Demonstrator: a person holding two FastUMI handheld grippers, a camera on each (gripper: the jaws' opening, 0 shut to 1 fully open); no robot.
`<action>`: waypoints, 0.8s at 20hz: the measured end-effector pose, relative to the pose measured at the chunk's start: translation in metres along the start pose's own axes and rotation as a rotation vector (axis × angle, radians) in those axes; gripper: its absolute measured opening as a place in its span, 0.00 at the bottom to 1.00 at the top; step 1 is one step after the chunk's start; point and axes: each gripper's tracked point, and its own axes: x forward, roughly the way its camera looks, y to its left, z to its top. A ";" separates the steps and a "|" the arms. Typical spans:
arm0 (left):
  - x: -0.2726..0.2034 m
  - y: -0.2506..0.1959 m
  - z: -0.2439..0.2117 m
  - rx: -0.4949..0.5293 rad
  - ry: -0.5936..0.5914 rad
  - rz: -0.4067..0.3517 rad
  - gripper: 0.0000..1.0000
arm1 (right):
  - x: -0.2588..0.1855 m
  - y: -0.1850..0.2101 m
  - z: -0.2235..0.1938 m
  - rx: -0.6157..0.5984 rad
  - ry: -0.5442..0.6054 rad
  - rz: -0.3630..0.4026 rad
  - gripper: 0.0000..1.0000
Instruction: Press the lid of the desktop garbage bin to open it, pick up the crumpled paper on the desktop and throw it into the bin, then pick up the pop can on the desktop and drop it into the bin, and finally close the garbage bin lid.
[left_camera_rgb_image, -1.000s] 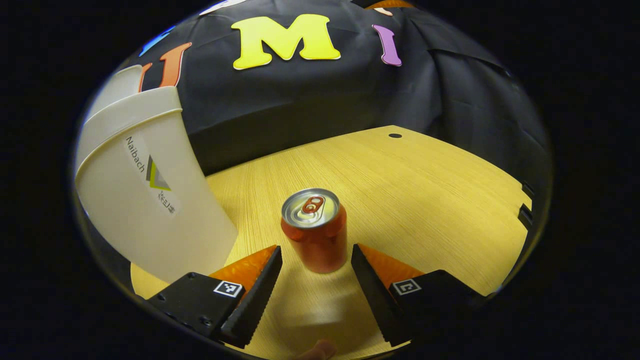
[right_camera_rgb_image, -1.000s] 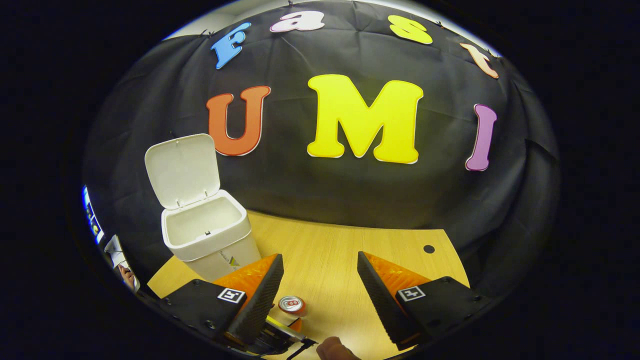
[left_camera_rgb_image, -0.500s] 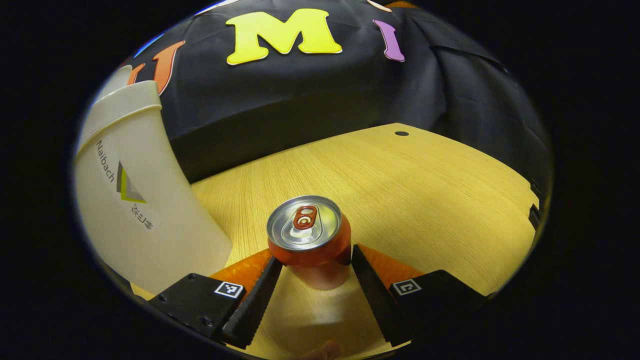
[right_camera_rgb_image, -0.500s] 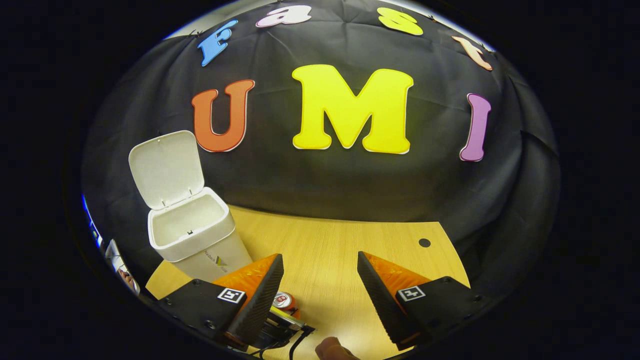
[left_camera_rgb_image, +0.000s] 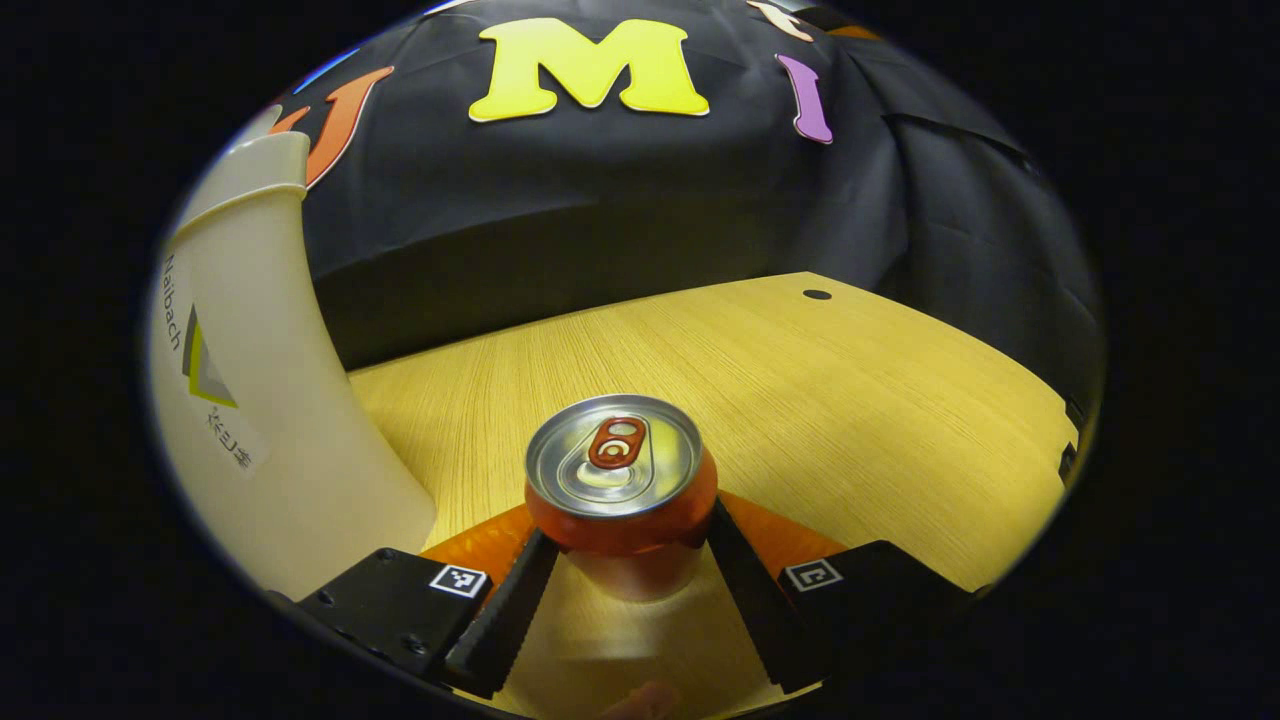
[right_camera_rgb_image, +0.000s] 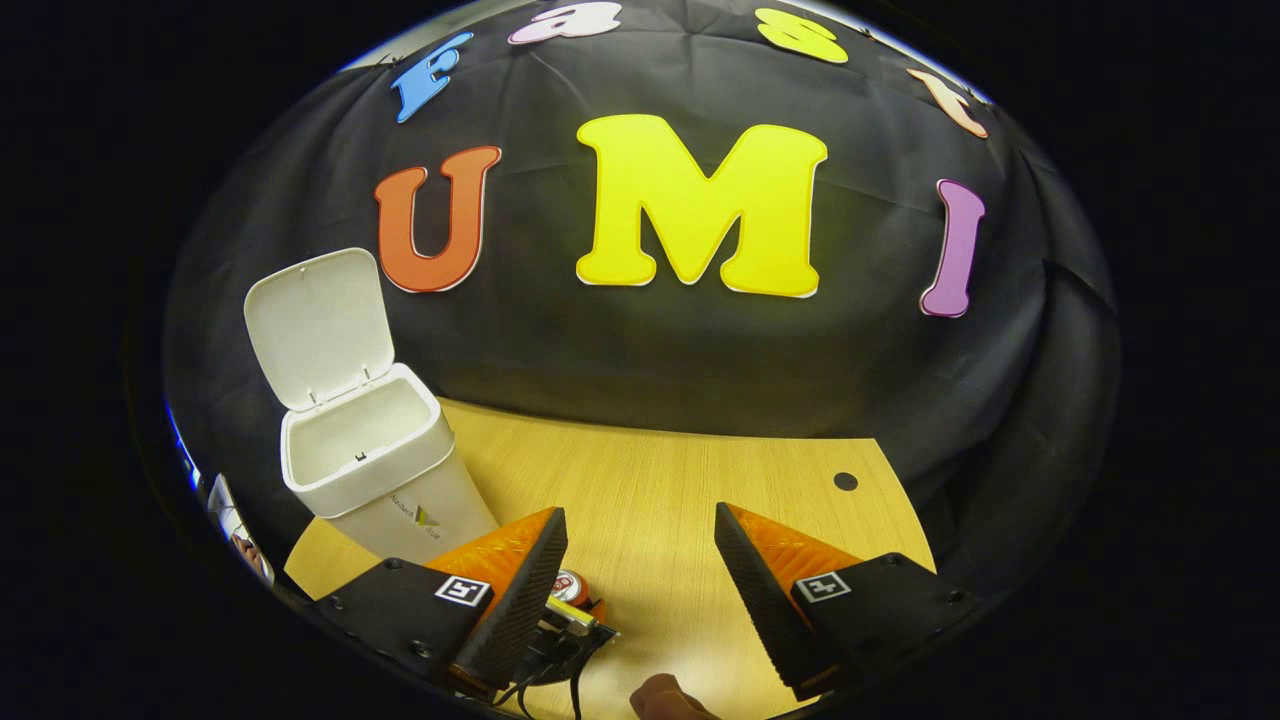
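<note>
One can (left_camera_rgb_image: 620, 480) stands upright on the desk (left_camera_rgb_image: 850, 400), and we count one bin (left_camera_rgb_image: 250, 400), one lid (right_camera_rgb_image: 318, 325) and two grippers.

In the left gripper view, the can sits between the fingers of our left gripper (left_camera_rgb_image: 625, 545). Both fingers reach its sides, one on each flank below the rim, though we cannot tell for sure whether they press it or only touch. It is a short metal cylinder: a red-orange glossy wall, a round silvery top with a raised rim, and a red pull tab. The inner faces of the fingers (left_camera_rgb_image: 505, 620) are ribbed like fine teeth, and each finger carries one small square printed marker on its flat black block.

Just beside the can, on the left of that view, rises the bin, a smooth off-white plastic body with a label on its wall.

In the right gripper view, our right gripper (right_camera_rgb_image: 640, 570) has its two fingers spread wide with nothing between them. Past them the bin (right_camera_rgb_image: 375, 475) stands on the desk with rounded corners and a thick rim, its lid tipped up and back on its hinge, the mouth open. The can's top (right_camera_rgb_image: 570, 588) peeks out beside the right gripper's left finger.

The desk is pale yellow wood grain, flat, with one small dark round hole (left_camera_rgb_image: 817, 295) near its far edge.
</note>
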 end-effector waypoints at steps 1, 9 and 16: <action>0.001 -0.003 -0.002 -0.011 0.007 -0.006 0.91 | -0.001 -0.002 -0.002 -0.001 0.004 -0.003 0.95; -0.009 -0.004 0.009 -0.092 -0.020 0.007 0.86 | -0.018 -0.024 -0.009 0.016 0.004 -0.015 0.95; -0.069 0.013 0.059 -0.131 -0.071 0.060 0.85 | -0.048 -0.057 -0.013 0.076 -0.034 -0.015 0.94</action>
